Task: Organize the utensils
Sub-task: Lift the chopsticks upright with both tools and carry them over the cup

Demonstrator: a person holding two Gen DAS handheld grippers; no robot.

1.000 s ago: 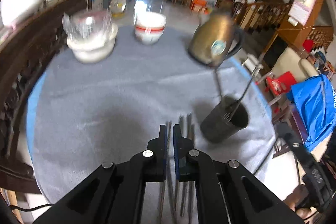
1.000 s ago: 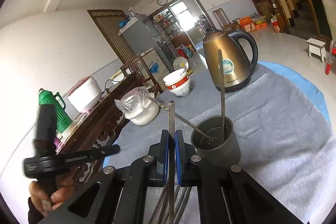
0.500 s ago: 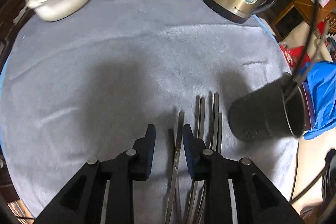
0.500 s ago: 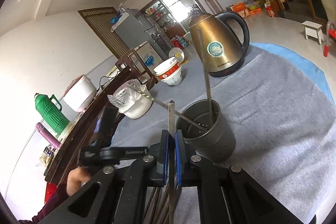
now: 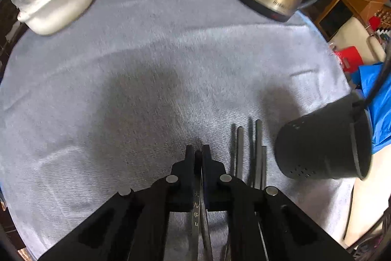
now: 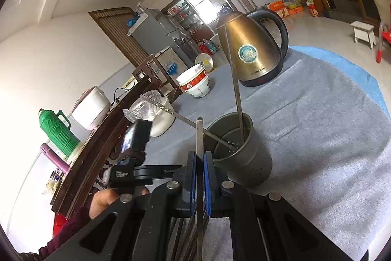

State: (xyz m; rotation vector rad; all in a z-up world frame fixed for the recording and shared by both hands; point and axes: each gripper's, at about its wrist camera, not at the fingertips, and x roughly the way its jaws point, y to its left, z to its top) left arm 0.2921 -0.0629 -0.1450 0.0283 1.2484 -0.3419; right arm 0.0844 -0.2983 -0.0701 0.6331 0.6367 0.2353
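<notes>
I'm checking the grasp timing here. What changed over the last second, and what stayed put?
The left gripper dropped toward the gray cloth, its jaws opening and then closing on one metal chopstick from the pile. The right gripper stayed shut on its chopstick near the holder. Kettle and bowls unmoved.

The left gripper sits at the lower centre of its own frame, angled steeply downward, its black jaws closed tight after opening briefly, clamping a thin metal chopstick. The right gripper fills the lower centre of its frame, tilted slightly downward, blue-lined jaws pinched on an upright metal chopstick. A hand appears lower left.
</notes>
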